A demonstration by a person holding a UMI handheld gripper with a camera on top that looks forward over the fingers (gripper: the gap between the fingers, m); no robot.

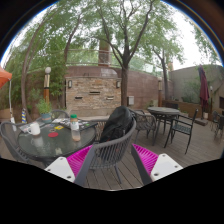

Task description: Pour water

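My gripper (110,160) has its fingers spread wide, pinching nothing — only a chair back (108,148) sits between them. The bottle (74,127) stands left and farther off on the glass table (45,143), beside a cup (34,128). I should swing left past the chair first — contents too small to tell.

1. We're outdoors on a home patio, with tall trees (120,30) spreading overhead under open sky.
2. A stone wall (95,92) closes off the back of the yard.
3. A glass-topped round table (50,142) carries bottles and cups, with metal mesh chairs (108,160) around it.
4. A second dining set (165,118) stands farther off, beside a folded red umbrella (204,92).
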